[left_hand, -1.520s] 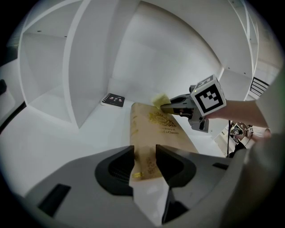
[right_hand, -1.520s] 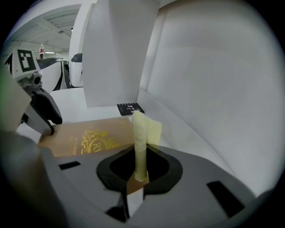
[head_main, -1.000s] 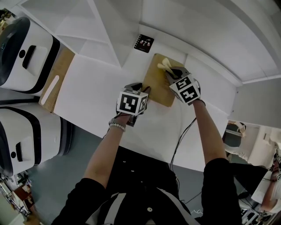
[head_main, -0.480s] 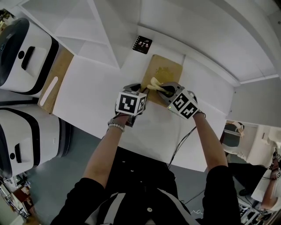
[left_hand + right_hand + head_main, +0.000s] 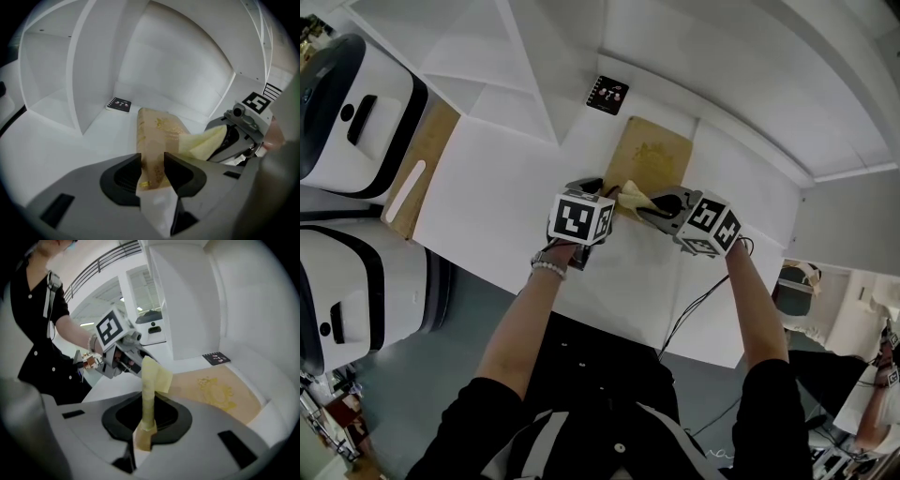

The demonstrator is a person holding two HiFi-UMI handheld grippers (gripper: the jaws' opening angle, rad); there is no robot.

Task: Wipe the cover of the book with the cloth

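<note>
A tan book (image 5: 652,157) with gold print lies on the white table (image 5: 497,197). My left gripper (image 5: 602,193) is shut on the book's near left edge; in the left gripper view the cover (image 5: 157,133) runs between the pads. My right gripper (image 5: 649,206) is shut on a pale yellow cloth (image 5: 631,197), whose free end rests on the cover's near end, close beside the left gripper. In the right gripper view the cloth (image 5: 151,380) stands up from the jaws, with the book (image 5: 218,391) to the right and the left gripper (image 5: 125,355) behind it.
A small black card (image 5: 607,93) lies beyond the book's far end. A wooden board (image 5: 417,173) with a white strip and two white machines (image 5: 347,112) sit at the left. White shelf walls rise behind. A black cable (image 5: 689,300) hangs off the table's near edge.
My right gripper has dragged the cloth from the book's far end down the cover to its near end and swung to point leftward. The left gripper and the book have not moved.
</note>
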